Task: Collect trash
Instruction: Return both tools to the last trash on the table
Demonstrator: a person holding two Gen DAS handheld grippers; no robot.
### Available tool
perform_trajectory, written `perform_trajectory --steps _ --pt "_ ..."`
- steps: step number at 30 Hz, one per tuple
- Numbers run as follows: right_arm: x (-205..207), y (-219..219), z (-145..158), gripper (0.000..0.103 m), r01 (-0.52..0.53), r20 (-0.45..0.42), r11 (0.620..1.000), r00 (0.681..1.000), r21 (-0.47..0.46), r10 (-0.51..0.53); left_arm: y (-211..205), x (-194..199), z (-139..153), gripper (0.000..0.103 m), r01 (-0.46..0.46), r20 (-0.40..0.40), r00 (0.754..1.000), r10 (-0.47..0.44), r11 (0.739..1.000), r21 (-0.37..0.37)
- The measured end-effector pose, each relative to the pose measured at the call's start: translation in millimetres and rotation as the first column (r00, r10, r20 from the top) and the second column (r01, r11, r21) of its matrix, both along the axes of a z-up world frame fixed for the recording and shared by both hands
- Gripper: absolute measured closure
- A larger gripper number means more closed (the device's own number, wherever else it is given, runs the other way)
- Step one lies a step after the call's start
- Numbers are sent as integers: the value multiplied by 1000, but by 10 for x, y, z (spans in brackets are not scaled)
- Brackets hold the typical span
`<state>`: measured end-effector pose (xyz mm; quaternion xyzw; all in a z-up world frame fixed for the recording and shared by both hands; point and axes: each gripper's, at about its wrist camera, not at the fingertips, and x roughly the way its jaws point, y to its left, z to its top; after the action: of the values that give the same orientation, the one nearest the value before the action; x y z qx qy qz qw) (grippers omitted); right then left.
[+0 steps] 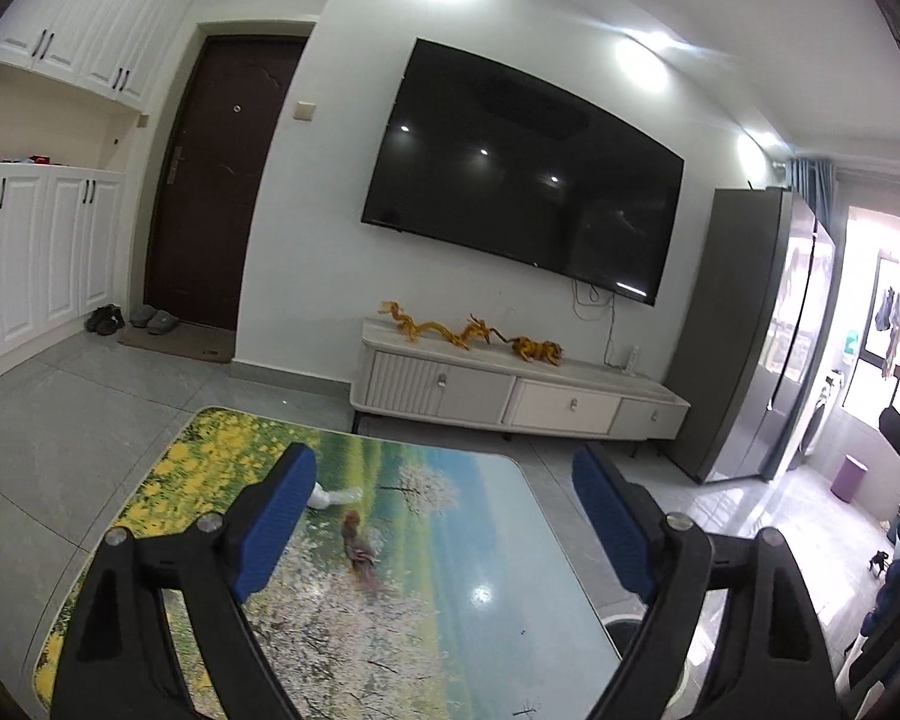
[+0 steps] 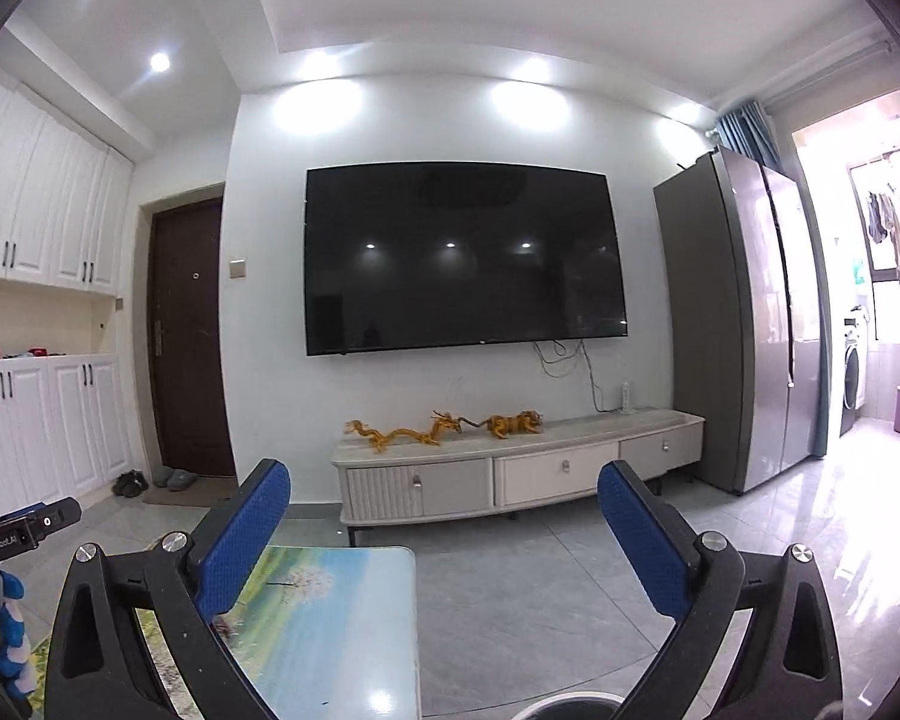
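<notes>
Living-room tiles surround a glossy landscape-printed table [image 1: 426, 588]. On it, left to right, lie a crumpled white wrapper [image 1: 330, 498] and a brownish scrap [image 1: 359, 546]. Left gripper [image 1: 444, 522] and right gripper [image 2: 444, 534] hover spread apart, empty.

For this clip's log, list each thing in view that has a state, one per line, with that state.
left tool: open, holding nothing
right tool: open, holding nothing
white crumpled trash: lying on the table, not picked up
brown wrapper: lying on the table, not picked up
TV: off
front door: shut
fridge: doors shut
TV cabinet: drawers shut
</notes>
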<state>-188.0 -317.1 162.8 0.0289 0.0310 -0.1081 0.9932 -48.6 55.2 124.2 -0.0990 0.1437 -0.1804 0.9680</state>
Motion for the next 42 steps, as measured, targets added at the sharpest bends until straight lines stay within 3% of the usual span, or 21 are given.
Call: perform_trajectory --steps 6,10,12,17,19,23,29,35,42 --pt "-62 191 62 0 -105 -28 994 994 -21 104 407 -287 179 16 -98 70 993 97 995 -2" --pt "-109 201 86 0 -111 29 994 993 -3 111 579 -439 283 15 -144 100 985 143 990 3" --pt "-122 154 91 0 -114 56 993 992 20 113 642 -482 337 5 -170 116 979 170 985 -4" --pt "-90 94 86 0 -135 55 989 990 66 132 660 -448 369 3 -211 137 968 210 977 -5" --pt "58 66 18 0 -152 -12 984 988 94 154 621 -289 320 2 -214 108 971 211 977 11" --pt "302 -3 -160 0 -137 -57 981 988 135 146 527 76 84 2 -211 33 977 210 976 45" --pt "739 -31 -395 0 -143 -142 977 976 157 166 290 776 -439 2 -181 -118 974 194 977 111" --pt "1373 69 -732 0 -185 -254 969 941 162 222 -26 1416 -1070 2 -111 -283 946 157 979 170" --pt "2093 315 -1184 0 -283 -371 941 867 185 334 -389 2061 -1659 3 -24 -414 903 115 976 219"
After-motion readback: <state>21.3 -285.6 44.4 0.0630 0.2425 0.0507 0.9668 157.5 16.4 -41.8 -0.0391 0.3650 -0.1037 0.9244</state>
